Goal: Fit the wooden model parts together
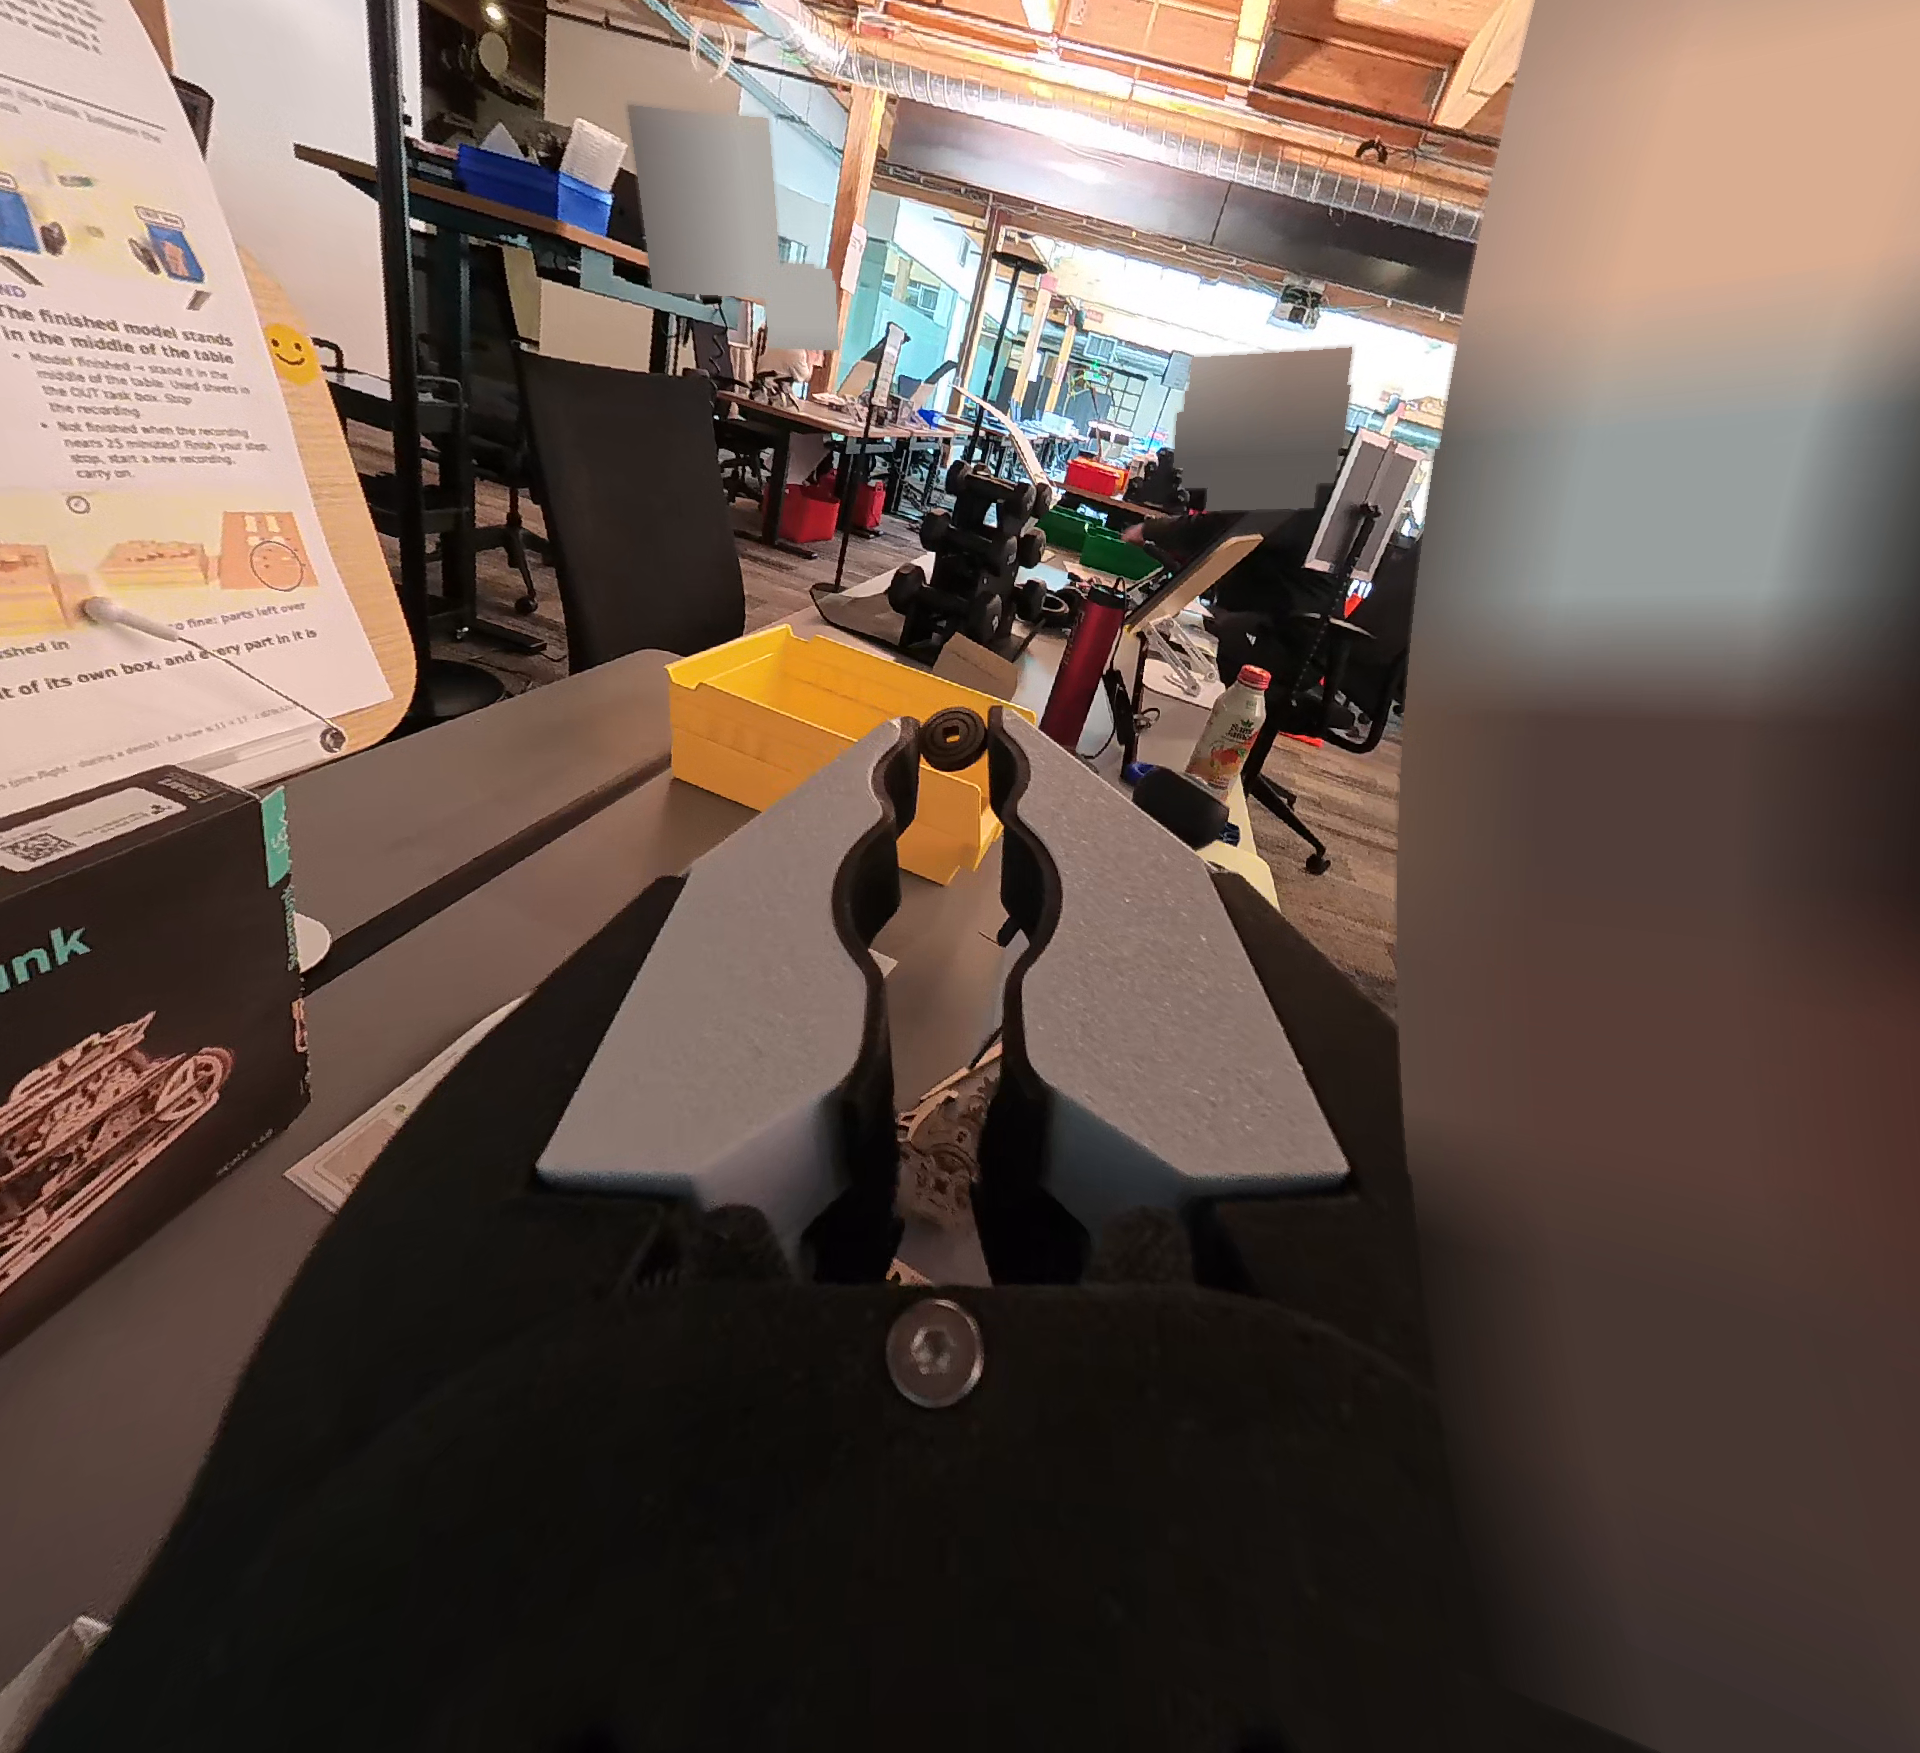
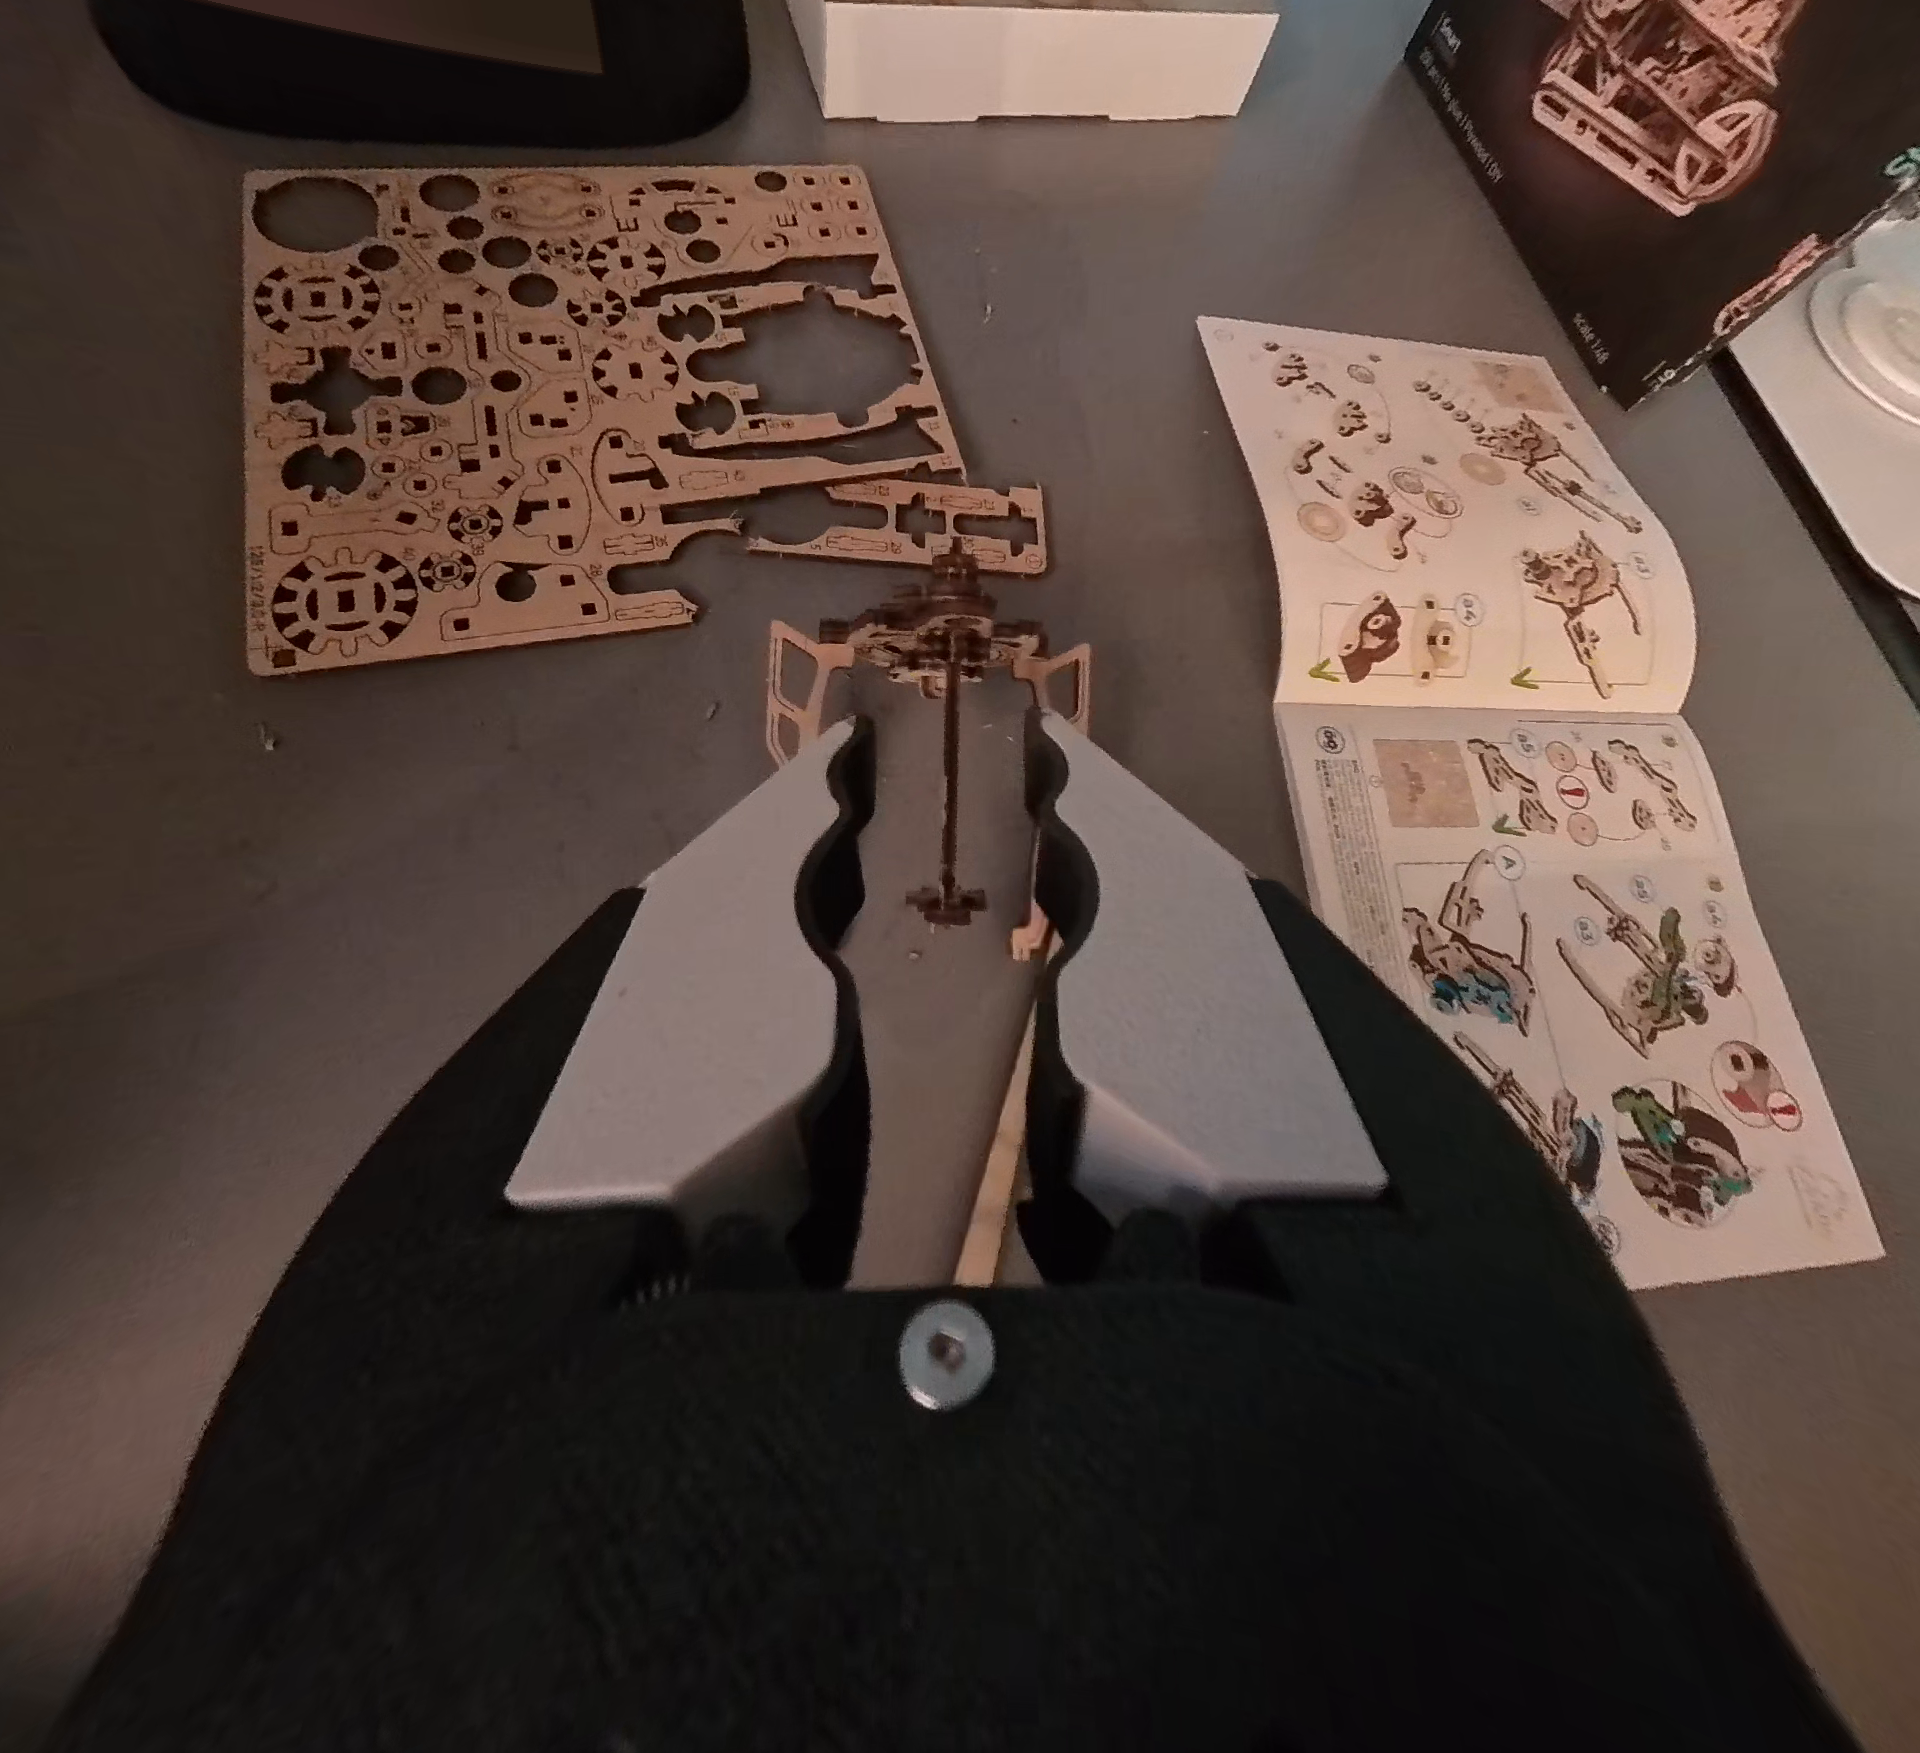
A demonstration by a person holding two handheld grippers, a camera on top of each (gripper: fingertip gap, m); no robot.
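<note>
In the left wrist view, my left gripper [image 1: 954,753] is shut on a small dark round part with a square hole [image 1: 952,733], pinched at the fingertips and held above the table. Through the gap lower between its fingers, a bit of wooden model [image 1: 938,1144] shows. In the right wrist view, my right gripper [image 2: 948,722] is shut on a wooden model sub-assembly [image 2: 940,638]. Its geared front sticks out past the fingertips, pale side frames [image 2: 798,693] flare out on both sides, and a thin dark rod [image 2: 948,799] runs back between the fingers.
On the grey table lie a punched-out wooden part sheet [image 2: 540,415], a broken-off strip [image 2: 914,531], an open instruction booklet [image 2: 1538,768], a white box of wooden rings [image 2: 1039,62] and the black kit box [image 2: 1683,93]. A yellow bin [image 1: 790,716] and an instruction board [image 1: 135,353] stand beyond.
</note>
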